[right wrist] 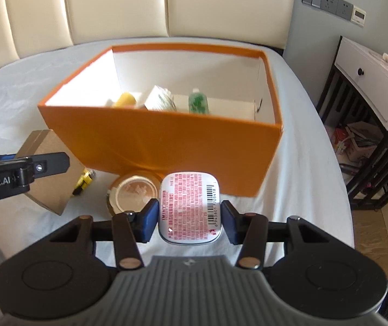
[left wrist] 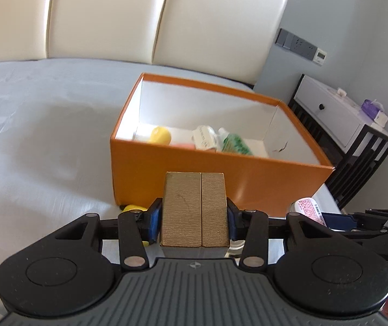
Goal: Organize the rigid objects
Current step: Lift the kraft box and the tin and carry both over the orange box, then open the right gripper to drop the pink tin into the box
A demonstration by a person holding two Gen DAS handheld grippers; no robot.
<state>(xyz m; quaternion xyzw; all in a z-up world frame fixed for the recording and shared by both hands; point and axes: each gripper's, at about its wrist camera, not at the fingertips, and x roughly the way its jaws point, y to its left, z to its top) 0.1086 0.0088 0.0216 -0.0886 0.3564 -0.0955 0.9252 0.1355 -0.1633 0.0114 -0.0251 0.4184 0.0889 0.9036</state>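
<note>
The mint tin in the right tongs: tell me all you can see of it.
The tin is a flat, rounded-corner case, apparently metal, with a silvery rim. Its upturned face carries a white label with pink print and a barcode along its right edge. The right tongs grip it by its sides, seemingly above the sheet, before the orange box, beside a jar.
</note>
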